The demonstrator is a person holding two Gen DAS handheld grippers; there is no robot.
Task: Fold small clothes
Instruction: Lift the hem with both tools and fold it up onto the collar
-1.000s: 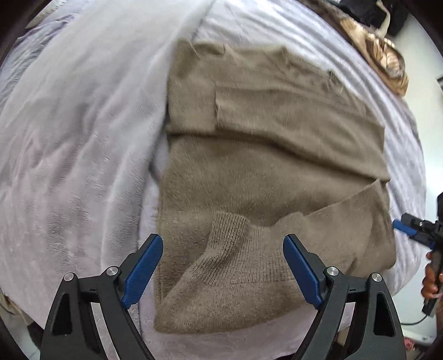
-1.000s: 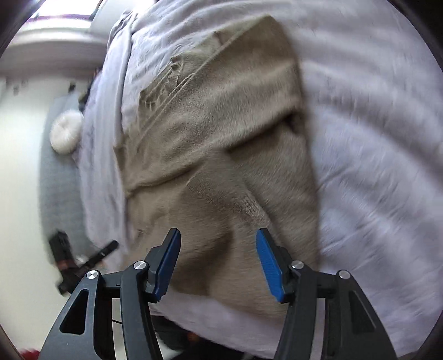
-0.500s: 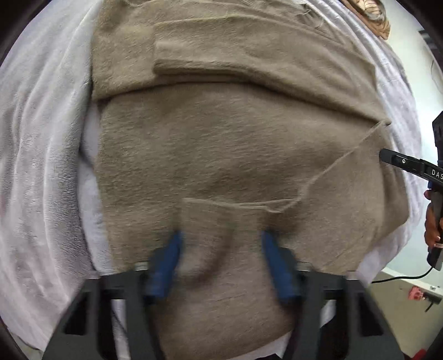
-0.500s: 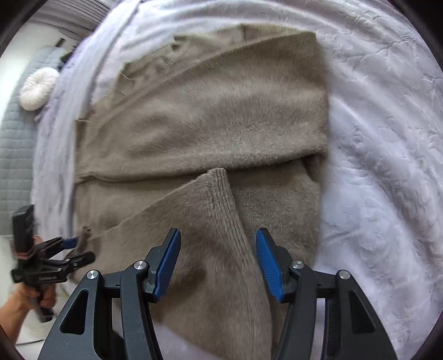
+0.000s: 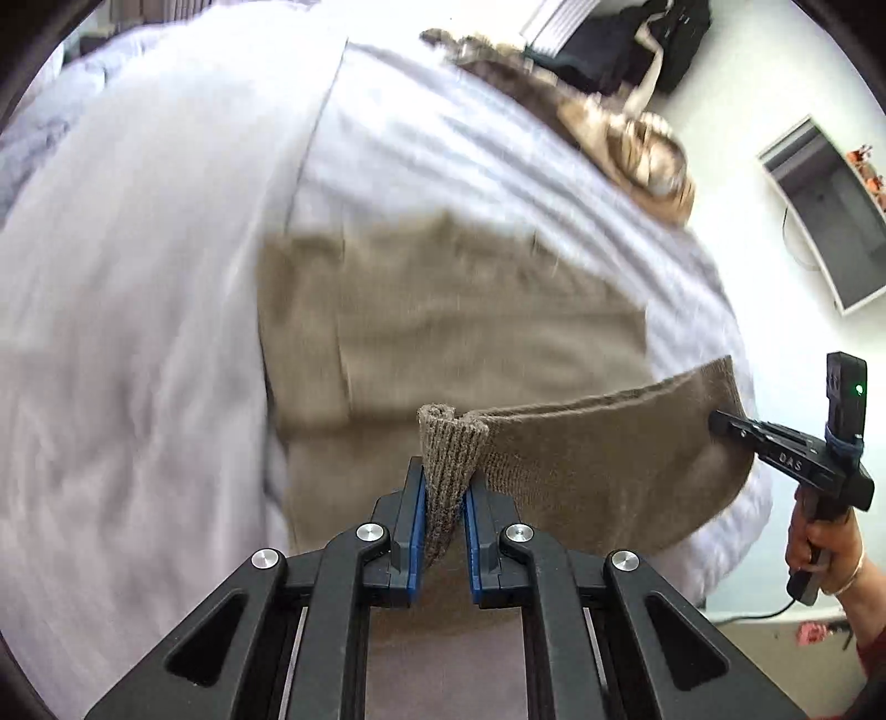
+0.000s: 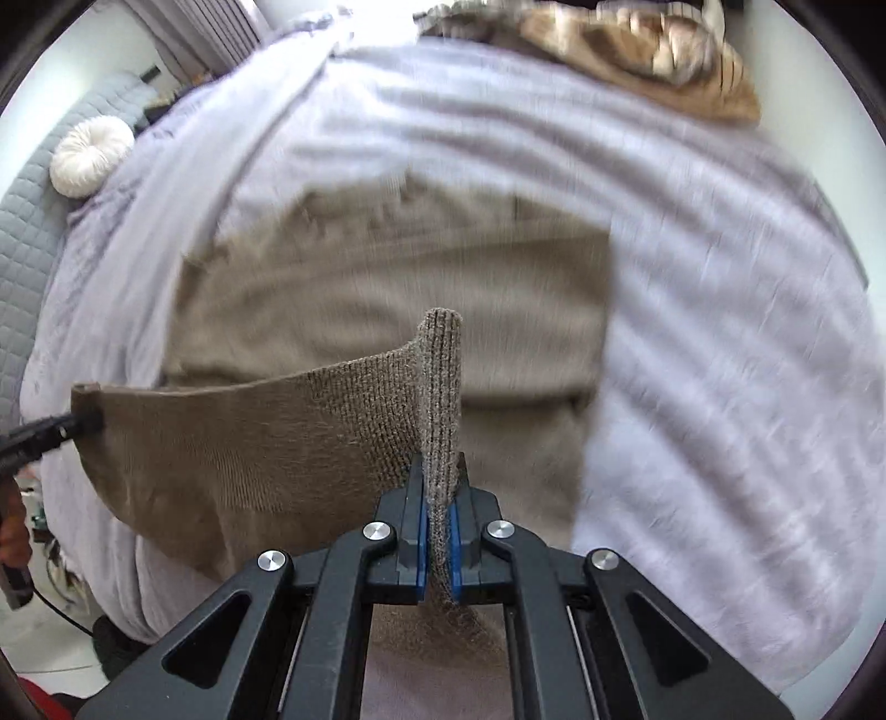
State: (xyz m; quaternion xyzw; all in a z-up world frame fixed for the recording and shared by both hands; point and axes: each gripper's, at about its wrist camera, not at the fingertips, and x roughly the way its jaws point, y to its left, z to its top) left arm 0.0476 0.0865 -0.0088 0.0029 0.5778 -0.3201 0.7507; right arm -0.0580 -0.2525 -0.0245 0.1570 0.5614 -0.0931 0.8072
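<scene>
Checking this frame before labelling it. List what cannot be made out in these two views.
- Sweater: the part lying on the bed is motion-blurred in both views, so its folds and neckline are unreadable.
- Lifted hem: it hides the sweater's near part in the right wrist view.
- Left claw and right claw: how much knit each pinches is hidden between the pads.
- Brown heap at the bed's far edge: blurred, unidentifiable.

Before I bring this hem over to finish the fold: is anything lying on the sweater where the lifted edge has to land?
Nothing visible: both grippers, left and right, clamp the hem, and the sweater lies bare.
</scene>
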